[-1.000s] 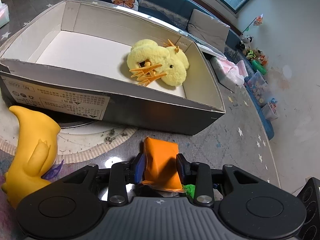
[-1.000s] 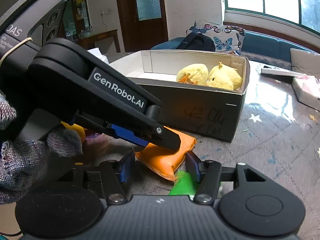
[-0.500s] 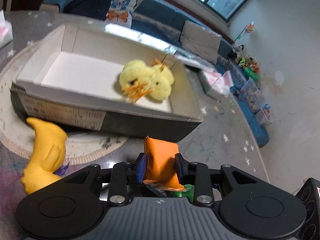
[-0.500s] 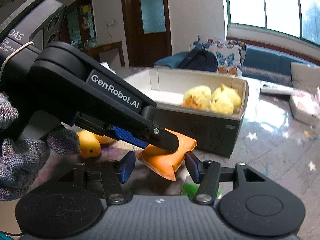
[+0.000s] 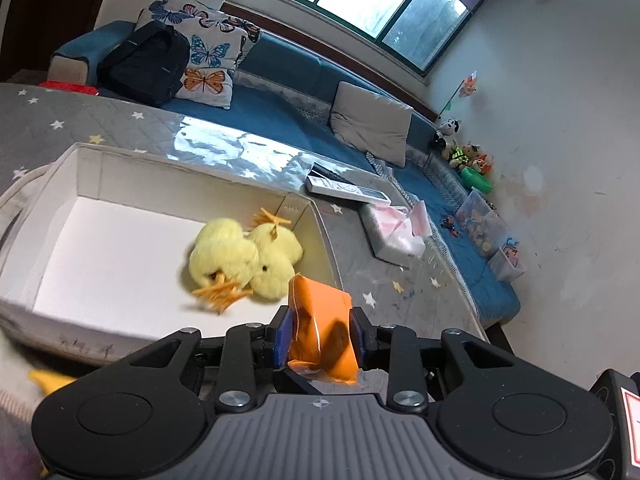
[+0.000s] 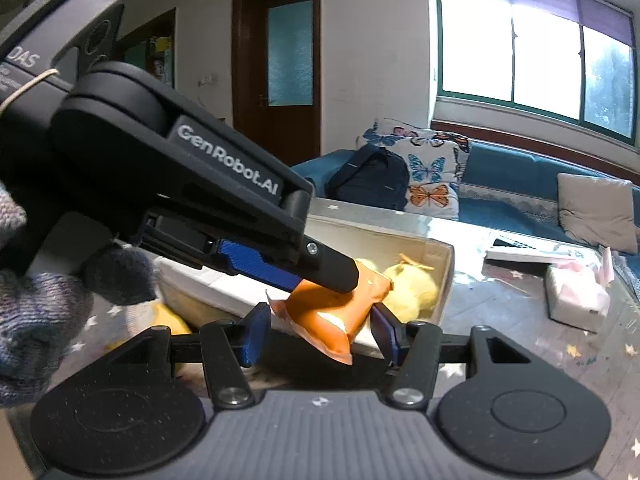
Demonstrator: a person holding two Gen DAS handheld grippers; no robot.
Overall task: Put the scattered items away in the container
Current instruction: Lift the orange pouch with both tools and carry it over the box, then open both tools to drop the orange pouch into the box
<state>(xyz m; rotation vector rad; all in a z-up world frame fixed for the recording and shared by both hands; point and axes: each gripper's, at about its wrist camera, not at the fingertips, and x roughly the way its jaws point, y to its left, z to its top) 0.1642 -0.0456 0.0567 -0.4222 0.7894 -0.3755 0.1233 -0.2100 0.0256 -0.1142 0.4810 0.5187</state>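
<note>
Glossy orange plastic pouch. Fluffy pale-yellow plush chick, orange feet. Cardboard box white inside. Grey quilted bench cover, white and yellow stars. White cushion, blue and orange butterflies.

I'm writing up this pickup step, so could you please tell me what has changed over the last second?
The left gripper, shut on the orange plastic pouch, has lifted it off the star-patterned grey mat towards the open cardboard box. The right gripper rose alongside, open around the pouch. The yellow plush chick stays in the box.
</note>
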